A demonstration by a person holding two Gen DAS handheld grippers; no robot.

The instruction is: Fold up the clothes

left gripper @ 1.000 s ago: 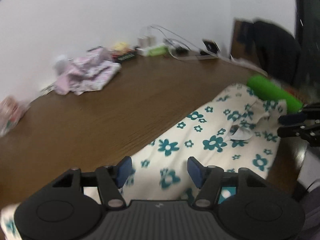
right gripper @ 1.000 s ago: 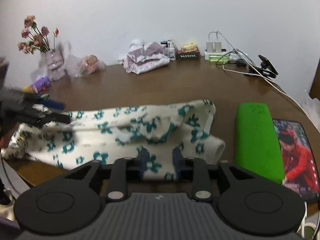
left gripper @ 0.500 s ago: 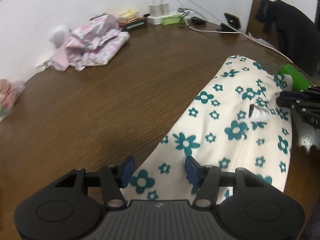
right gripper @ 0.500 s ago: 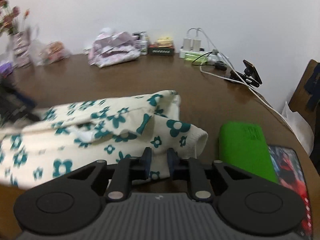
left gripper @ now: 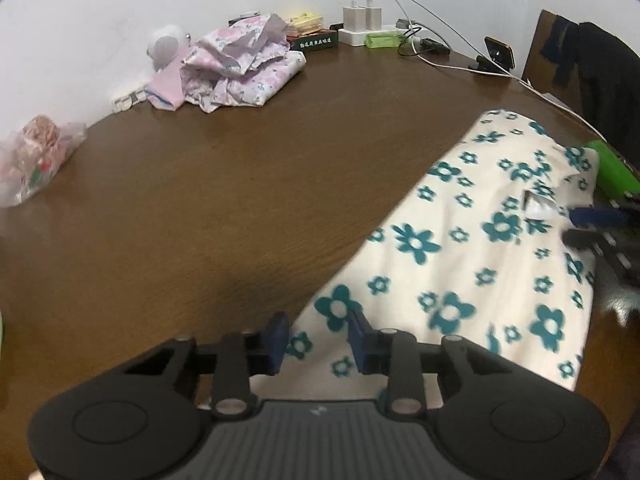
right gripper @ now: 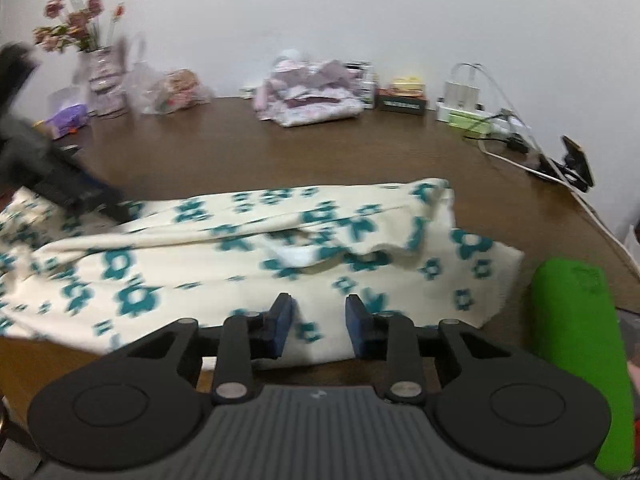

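Observation:
A cream garment with teal flowers [left gripper: 472, 264] lies spread along the near edge of the brown table [left gripper: 240, 200]; it also shows in the right wrist view [right gripper: 248, 256]. My left gripper [left gripper: 318, 340] is open, its jaws standing over the garment's near end. My right gripper [right gripper: 318, 326] is open, its jaws over the garment's front hem. The right gripper shows blurred at the left wrist view's right edge [left gripper: 600, 224]. The left gripper shows blurred at the right wrist view's left [right gripper: 76, 196].
A crumpled pink floral garment [left gripper: 240, 64] lies at the back by the wall. A green roll [right gripper: 576, 344] lies right of the garment. A power strip with chargers and cables [left gripper: 372, 28], a phone stand [left gripper: 498, 54], a flower vase [right gripper: 100, 76] and plastic bags [left gripper: 36, 160] stand around the table's edges.
The right gripper's jaws have opened and let go of the garment's hem. The garment has moved farther onto the table and now lies spread. The left gripper stays open.

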